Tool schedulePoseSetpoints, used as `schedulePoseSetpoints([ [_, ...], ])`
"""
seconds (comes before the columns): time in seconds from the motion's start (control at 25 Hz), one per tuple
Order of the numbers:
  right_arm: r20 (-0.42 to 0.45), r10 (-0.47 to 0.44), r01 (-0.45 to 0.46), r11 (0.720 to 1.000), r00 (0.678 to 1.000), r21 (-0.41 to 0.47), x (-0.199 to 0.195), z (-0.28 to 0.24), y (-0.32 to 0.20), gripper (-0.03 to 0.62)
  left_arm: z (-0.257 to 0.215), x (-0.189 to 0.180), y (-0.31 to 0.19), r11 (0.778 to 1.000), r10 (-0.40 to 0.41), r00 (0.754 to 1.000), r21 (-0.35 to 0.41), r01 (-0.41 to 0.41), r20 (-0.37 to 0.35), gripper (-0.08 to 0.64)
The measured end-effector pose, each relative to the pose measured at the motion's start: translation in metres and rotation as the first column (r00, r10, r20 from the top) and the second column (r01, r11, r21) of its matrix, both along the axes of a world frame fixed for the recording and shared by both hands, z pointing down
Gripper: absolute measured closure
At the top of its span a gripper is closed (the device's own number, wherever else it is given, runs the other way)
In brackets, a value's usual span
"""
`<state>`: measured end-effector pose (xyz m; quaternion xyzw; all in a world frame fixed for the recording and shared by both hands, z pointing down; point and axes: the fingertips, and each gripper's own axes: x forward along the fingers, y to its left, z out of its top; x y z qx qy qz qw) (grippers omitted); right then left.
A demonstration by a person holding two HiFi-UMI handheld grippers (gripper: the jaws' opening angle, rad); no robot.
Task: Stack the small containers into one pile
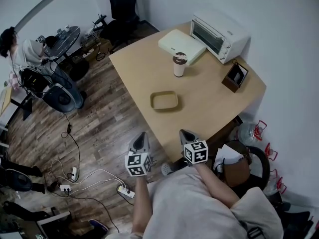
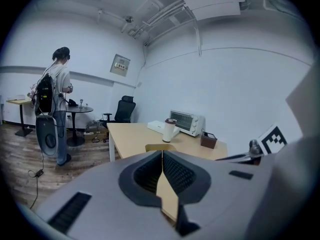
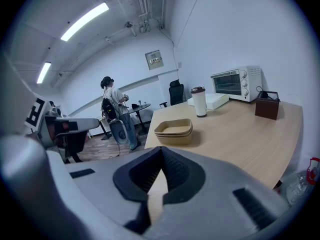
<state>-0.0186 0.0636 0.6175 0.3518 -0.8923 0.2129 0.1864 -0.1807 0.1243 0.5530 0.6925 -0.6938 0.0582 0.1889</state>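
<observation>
The dark ribbed fingers (image 2: 177, 173) of the left gripper (image 2: 162, 156) are pressed together with nothing between them, and the right gripper (image 3: 161, 156) is closed and empty too. From overhead, the left gripper (image 1: 140, 138) hangs over the wood floor just off the near edge of the light wooden table (image 1: 214, 108), and the right gripper (image 1: 187, 135) sits at that edge. The shallow tan rectangular containers (image 3: 173, 130) are nested in one pile mid-table, well apart from both grippers. Beyond the pile stands a white cup with a brown lid (image 1: 179, 64), upright, near a white toaster oven (image 1: 219, 34).
</observation>
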Motion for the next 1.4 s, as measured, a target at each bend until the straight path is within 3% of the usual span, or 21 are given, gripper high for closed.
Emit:
schedulePoseSetpoints([
  [0.92, 0.001, -0.010, 0.010, 1.000, 1.000, 0.013, -0.003, 0.004, 0.011, 0.591, 0.015, 0.013, -0.009, 0.998, 0.058, 0.998, -0.019, -0.058, 0.004, 0.554],
  [1.4, -0.005, -0.005, 0.005, 1.000, 1.000, 0.017, 0.001, 0.003, 0.010, 0.591, 0.014, -0.002, -0.004, 1.000, -0.006, 0.999, -0.004, 0.005, -0.051, 0.555],
])
